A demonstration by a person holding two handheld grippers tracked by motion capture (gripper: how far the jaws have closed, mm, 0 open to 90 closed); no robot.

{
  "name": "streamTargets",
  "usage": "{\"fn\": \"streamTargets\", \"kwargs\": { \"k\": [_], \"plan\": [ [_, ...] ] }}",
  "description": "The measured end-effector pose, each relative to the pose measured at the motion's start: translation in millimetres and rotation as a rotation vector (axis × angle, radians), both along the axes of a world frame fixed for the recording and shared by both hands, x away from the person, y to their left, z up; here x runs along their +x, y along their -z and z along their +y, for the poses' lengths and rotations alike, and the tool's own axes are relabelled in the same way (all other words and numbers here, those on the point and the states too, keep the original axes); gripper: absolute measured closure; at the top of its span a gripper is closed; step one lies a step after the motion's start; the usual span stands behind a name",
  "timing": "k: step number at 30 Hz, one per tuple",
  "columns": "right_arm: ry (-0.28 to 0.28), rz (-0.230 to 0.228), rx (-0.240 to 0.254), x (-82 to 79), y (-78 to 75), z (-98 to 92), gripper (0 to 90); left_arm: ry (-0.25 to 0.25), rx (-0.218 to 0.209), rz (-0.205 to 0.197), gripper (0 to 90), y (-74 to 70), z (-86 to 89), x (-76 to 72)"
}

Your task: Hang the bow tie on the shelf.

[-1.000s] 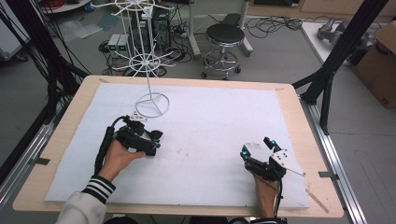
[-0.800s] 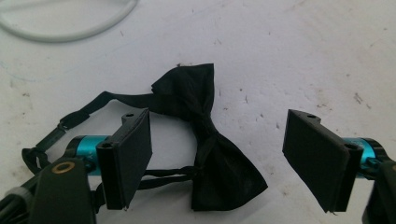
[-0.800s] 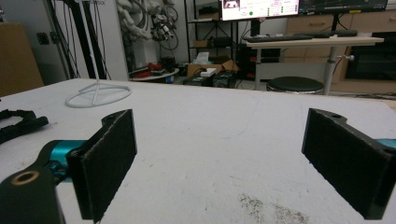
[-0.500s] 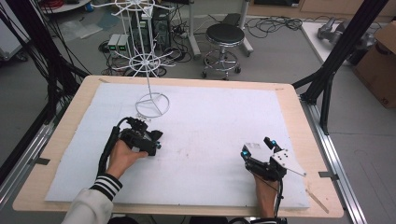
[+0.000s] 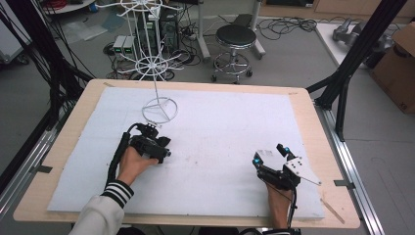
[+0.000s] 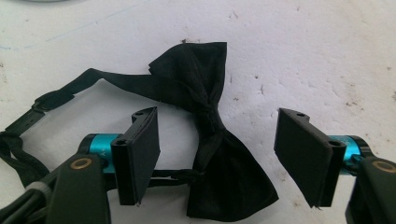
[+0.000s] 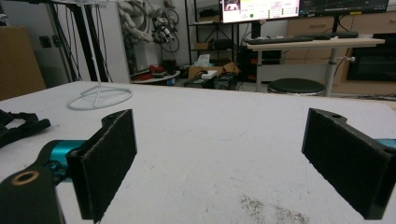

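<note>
A black bow tie (image 6: pixel 208 93) with a thin strap (image 6: pixel 56 98) lies flat on the white foam board (image 5: pixel 220 122). My left gripper (image 6: pixel 222 154) is open just above it. Its two pads (image 6: pixel 140 154) stand on either side of the tie's knot and lower wing without touching them. In the high view the left gripper (image 5: pixel 151 146) sits at the board's left-middle, near the stand's base. My right gripper (image 5: pixel 270 154) rests low at the board's front right. It is open, with nothing between its pads (image 7: pixel 109 163).
A white wire display stand (image 5: pixel 159 110) rises from a ring base at the back left of the board, also seen as the stand's base (image 7: pixel 99 97). A black stool (image 5: pixel 236 36) and cables are on the floor beyond the table.
My left gripper has shifted slightly to the right over the bow tie. The right gripper has stayed where it was.
</note>
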State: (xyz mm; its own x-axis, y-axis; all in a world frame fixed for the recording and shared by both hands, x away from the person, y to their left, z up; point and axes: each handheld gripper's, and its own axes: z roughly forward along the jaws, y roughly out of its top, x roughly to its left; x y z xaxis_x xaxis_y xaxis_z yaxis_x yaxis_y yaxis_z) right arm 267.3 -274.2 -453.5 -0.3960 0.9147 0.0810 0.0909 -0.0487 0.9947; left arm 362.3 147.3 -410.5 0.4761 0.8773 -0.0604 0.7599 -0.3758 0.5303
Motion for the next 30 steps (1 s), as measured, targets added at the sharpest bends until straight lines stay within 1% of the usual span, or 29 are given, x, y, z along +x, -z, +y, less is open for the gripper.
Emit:
{"fn": "streamTargets", "kwargs": {
  "k": [2, 4, 8, 14, 16, 18, 19, 21, 22, 26, 30],
  "plan": [
    [-0.001, -0.001, 0.004, -0.2, 0.0, 0.0, 9.3, -0.003, 0.012, 0.002, 35.4, 0.8, -1.1, -0.1],
    [-0.001, -0.005, 0.002, 0.1, 0.0, -0.3, 9.3, -0.004, 0.034, 0.006, 35.9, 2.0, -1.6, 0.3],
    [-0.001, -0.003, 0.006, 0.0, 0.0, -0.4, 9.3, -0.012, 0.042, 0.007, 36.2, 3.6, -3.3, 0.8],
    [-0.003, -0.006, 0.005, 0.1, 0.1, -0.8, 9.3, -0.018, 0.069, 0.011, 41.1, 5.4, -4.8, 1.9],
    [-0.003, -0.002, 0.007, -0.2, 0.0, -0.5, 9.3, -0.009, 0.067, 0.015, 42.0, 5.8, -5.0, 2.1],
    [-0.003, -0.002, 0.008, -0.2, 0.0, -0.5, 9.3, -0.015, 0.064, 0.009, 41.6, 6.3, -5.8, 2.2],
    [-0.002, -0.006, 0.006, 0.2, 0.0, -0.7, 9.3, -0.015, 0.062, 0.013, 42.5, 6.4, -5.9, 2.5],
    [-0.003, -0.002, 0.007, -0.2, 0.1, -0.6, 9.3, -0.020, 0.067, 0.013, 43.2, 7.1, -6.2, 2.8],
    [-0.002, -0.003, 0.006, -0.2, 0.0, -0.4, 9.3, -0.016, 0.068, 0.015, 46.1, 7.7, -6.2, 3.0],
    [-0.003, -0.004, 0.005, 0.0, 0.0, -0.5, 9.3, -0.006, 0.076, 0.012, 48.7, 8.5, -7.6, 3.0],
    [-0.003, -0.004, 0.004, 0.0, 0.0, -0.5, 9.3, -0.009, 0.070, 0.010, 52.9, 8.1, -6.8, 3.3]
  ]
}}
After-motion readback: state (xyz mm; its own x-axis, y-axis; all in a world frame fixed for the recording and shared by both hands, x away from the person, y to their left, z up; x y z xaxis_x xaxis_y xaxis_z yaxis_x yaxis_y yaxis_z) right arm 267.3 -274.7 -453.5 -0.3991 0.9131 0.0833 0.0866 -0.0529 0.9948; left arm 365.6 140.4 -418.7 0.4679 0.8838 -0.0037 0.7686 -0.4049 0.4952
